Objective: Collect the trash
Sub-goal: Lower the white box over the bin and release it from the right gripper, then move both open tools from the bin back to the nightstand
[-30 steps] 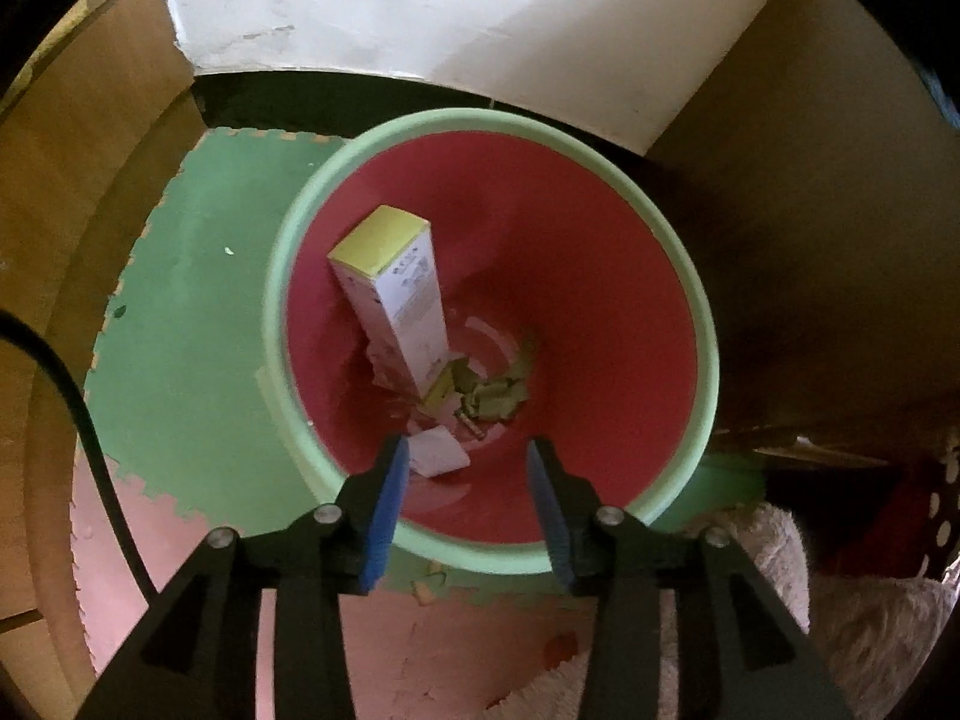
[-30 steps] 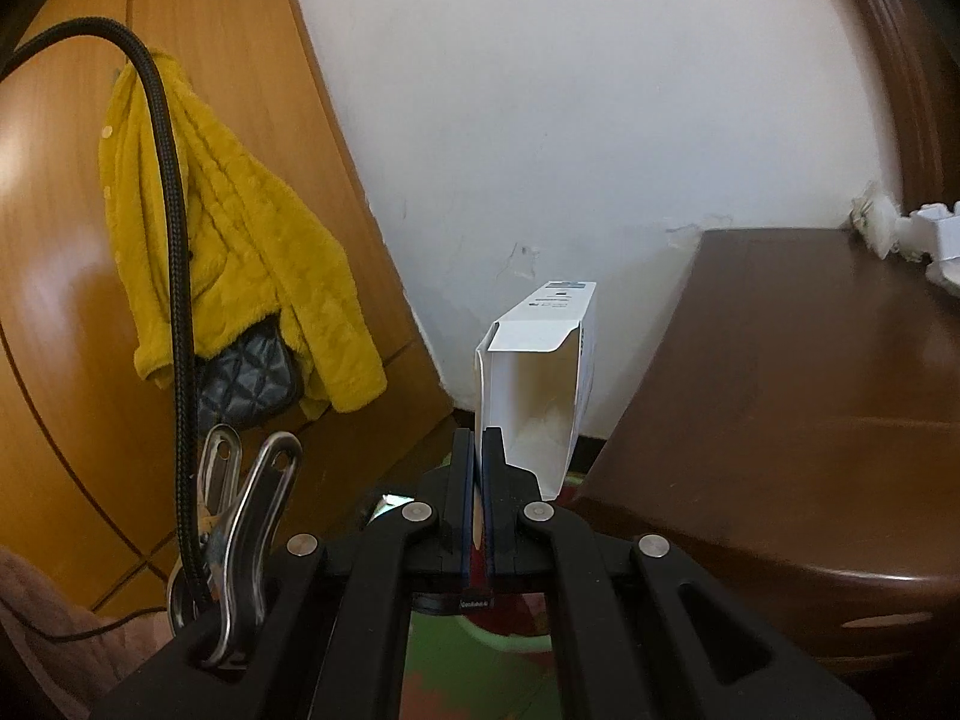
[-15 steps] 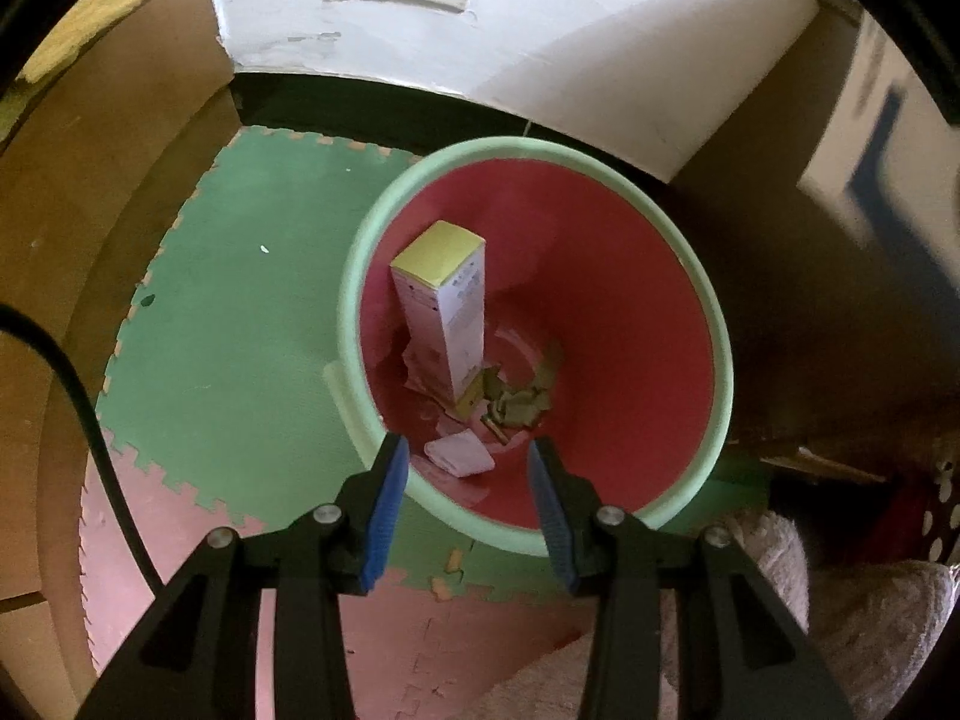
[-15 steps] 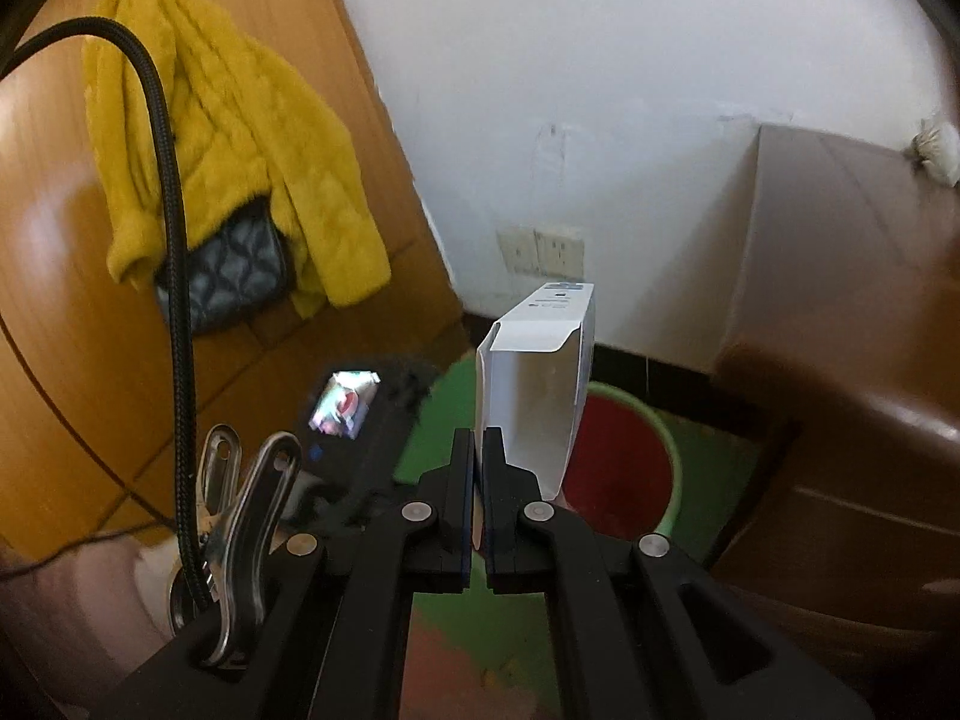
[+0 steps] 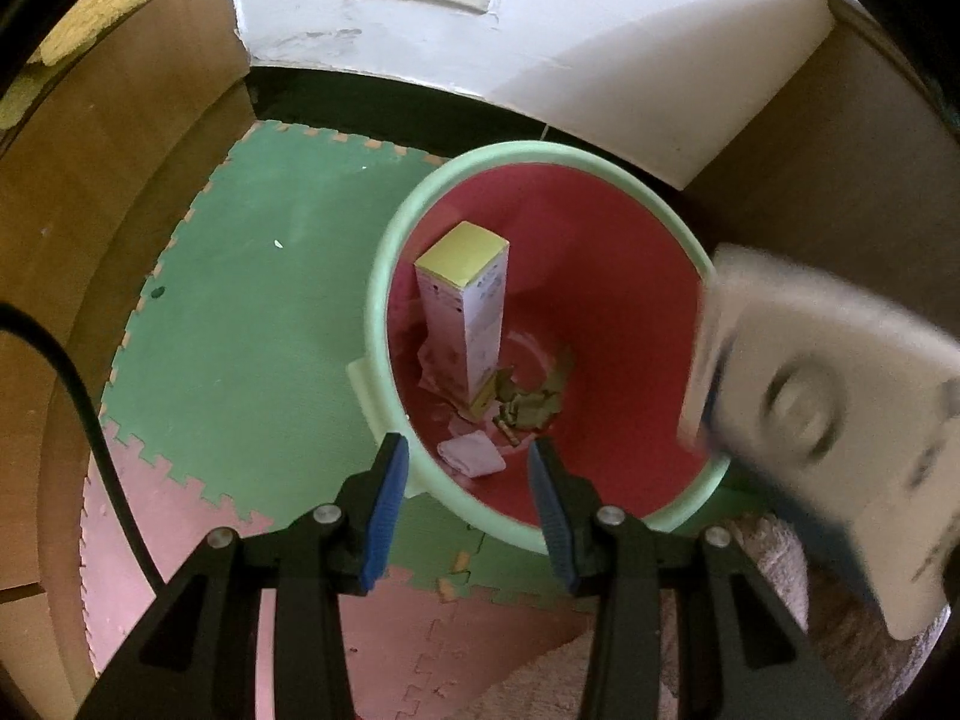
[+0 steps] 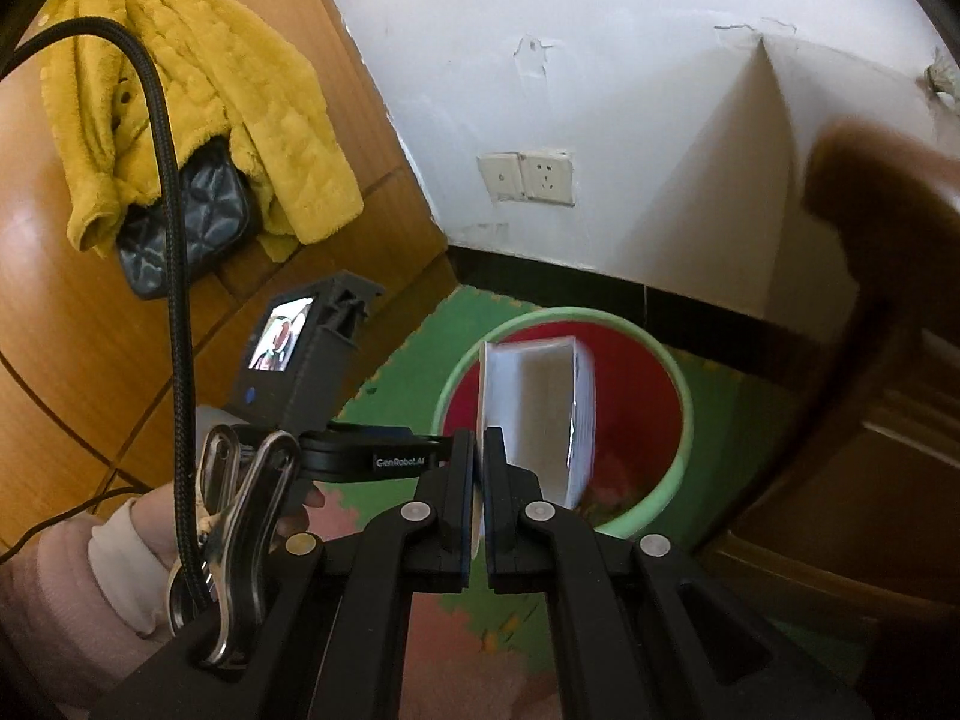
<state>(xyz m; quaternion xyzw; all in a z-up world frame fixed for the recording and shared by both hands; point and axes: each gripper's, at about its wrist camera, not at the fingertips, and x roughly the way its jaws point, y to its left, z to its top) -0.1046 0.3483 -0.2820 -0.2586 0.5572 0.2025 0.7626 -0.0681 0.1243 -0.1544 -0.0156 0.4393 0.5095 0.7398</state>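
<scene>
Right gripper [image 6: 480,468] is clamped on one thin wall of an open white carton [image 6: 534,414], held above the green-rimmed red bin [image 6: 678,414]; left gripper [image 5: 468,468] hangs part-open and empty over the bin's 6 o'clock rim. Risk: that thin-wall pinch may let the carton swing and strike the rim on release, landing on the foam mat [image 6: 414,372]. Legible: "GenRobot.AI" on the left tool's bracket; carton print too blurred.
</scene>
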